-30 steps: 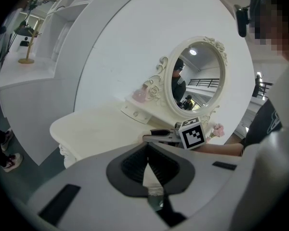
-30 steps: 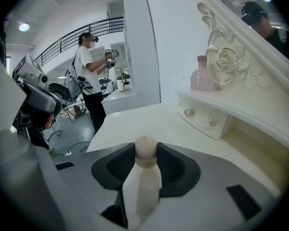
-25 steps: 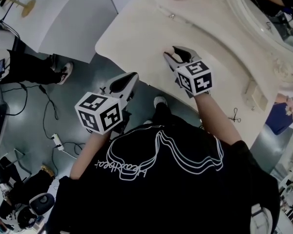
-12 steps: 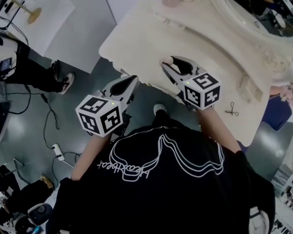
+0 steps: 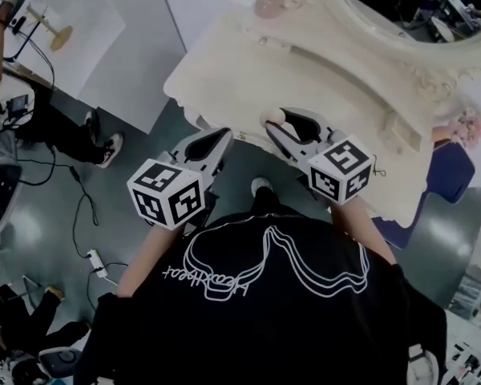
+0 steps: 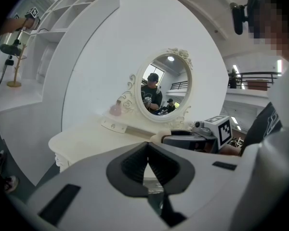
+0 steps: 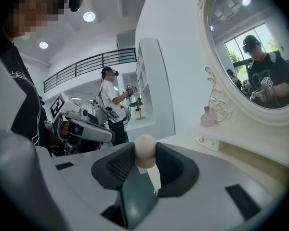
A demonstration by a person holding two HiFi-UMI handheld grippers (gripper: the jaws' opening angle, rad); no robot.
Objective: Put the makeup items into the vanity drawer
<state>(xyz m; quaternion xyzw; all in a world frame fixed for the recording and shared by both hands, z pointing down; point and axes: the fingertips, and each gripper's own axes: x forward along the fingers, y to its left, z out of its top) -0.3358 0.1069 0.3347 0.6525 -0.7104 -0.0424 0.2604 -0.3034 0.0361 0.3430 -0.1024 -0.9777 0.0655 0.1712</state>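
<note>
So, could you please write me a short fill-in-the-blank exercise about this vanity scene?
1. The ____ gripper grips the beige sponge.
2. The left gripper is ____ and empty.
3. The bottle on the vanity is ____.
4. The mirror has an ____ shape.
Missing words: right; shut; pink; oval.

Matt, soft-looking beige foam on the sponge (image 7: 145, 148), between the ribbed black rubber pads (image 7: 118, 167) of the right gripper (image 7: 146, 160); smooth pale-grey plastic for its shell. Beyond its tips, smooth cream-painted table (image 5: 248, 62) with a soft sheen and a glossy glass mirror (image 7: 260, 57).
</note>
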